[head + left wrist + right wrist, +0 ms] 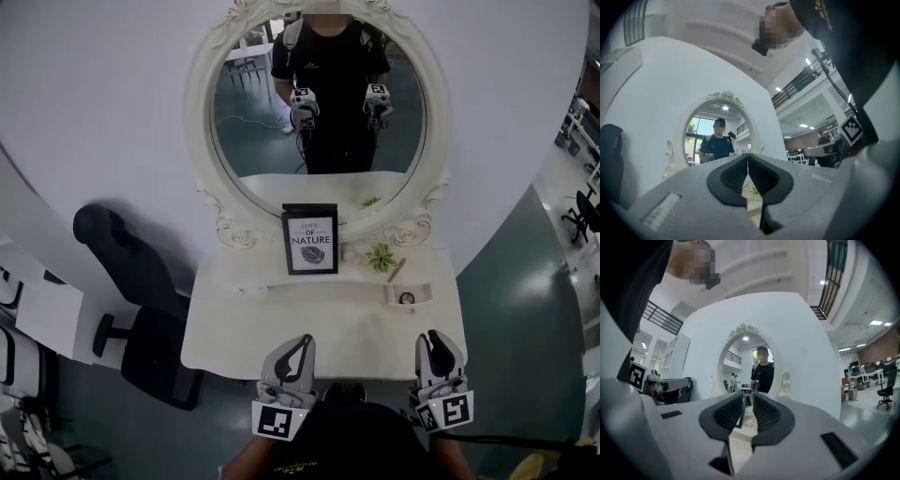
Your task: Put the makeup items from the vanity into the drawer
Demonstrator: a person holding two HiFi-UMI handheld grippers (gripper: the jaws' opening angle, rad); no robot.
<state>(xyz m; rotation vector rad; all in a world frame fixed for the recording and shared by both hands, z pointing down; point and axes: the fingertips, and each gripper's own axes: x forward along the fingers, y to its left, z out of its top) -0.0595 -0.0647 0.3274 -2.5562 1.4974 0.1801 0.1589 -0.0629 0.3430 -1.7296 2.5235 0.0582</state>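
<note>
**Both claws waiting at the near edge, makeup lying far right**

The left gripper point(298, 347) is hovering over the near edge of the vanity top point(281, 323) with its jaws pressed together and empty. The right gripper point(439, 339) is holding its jaws a narrow slit apart, nothing between them.

A slim brown stick point(397, 270), probably a pencil or brush, is lying tilted at the far right, just beside the small green plant point(380, 257). It is looking light, stiff and apt to roll, so gripping across its middle seems best.

A small round dark item point(406, 298) is sitting in a shallow open compartment point(422, 292), likely the drawer. It is too small to identify.

The plant is crowding the stick. The framed sign point(310, 239) is standing well to the left, clear of it.
</note>
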